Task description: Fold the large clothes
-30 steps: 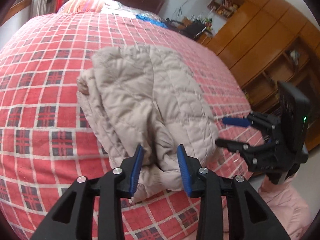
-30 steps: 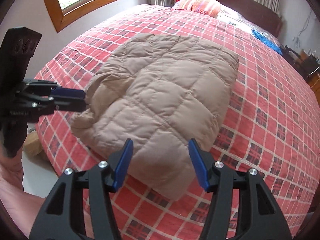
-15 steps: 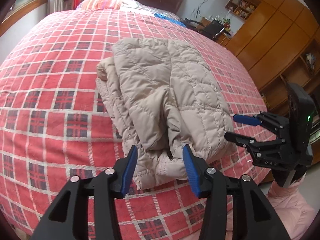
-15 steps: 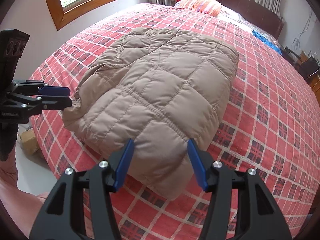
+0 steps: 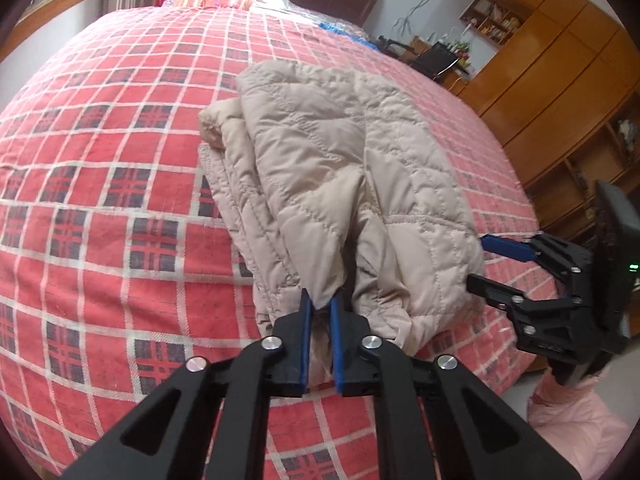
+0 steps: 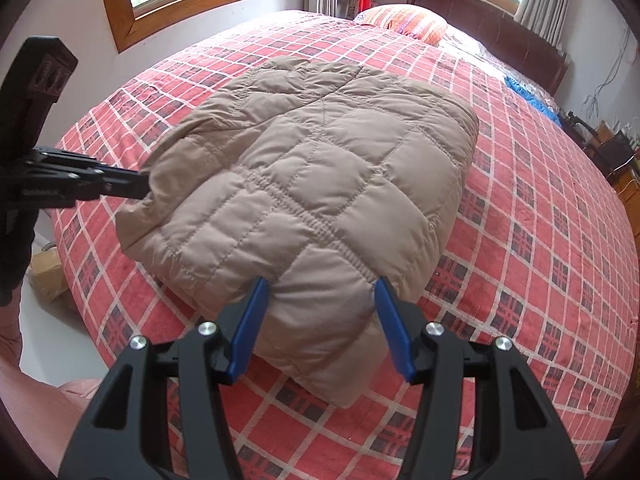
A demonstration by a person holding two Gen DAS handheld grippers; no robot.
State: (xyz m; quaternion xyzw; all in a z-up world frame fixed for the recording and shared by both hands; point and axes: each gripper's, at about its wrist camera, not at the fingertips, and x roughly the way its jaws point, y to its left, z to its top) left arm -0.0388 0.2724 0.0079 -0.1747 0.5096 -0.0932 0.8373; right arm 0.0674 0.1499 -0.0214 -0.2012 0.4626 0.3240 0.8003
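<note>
We see the bed [image 6: 540, 240] filling both views, spread with a red plaid cover, a wooden headboard [image 6: 488, 32] at its far end and an orange pillow [image 6: 404, 22] just before it. Along the right of the left wrist view runs a wooden wardrobe [image 5: 552, 60]. On the bed's near part lies the folded beige quilted jacket [image 6: 316, 184], layers stacked, one thick corner reaching towards the bed's edge.

Now to our left hand-held gripper [image 5: 319, 312]: its blue pads are pressed close on a fold of the jacket's near edge, pinching the fabric between them. From the right wrist view we see the same gripper at the left, its tip meeting the jacket's side.

Our right hand-held gripper [image 6: 318, 320] stands spread wide, blue fingers [image 6: 248, 320] flanking the jacket's near corner with nothing clamped between them; whether they touch the cloth we cannot tell. In the left wrist view it sits at the right, tips just beside the jacket's edge, a pink sleeve [image 5: 580, 424] below it.
</note>
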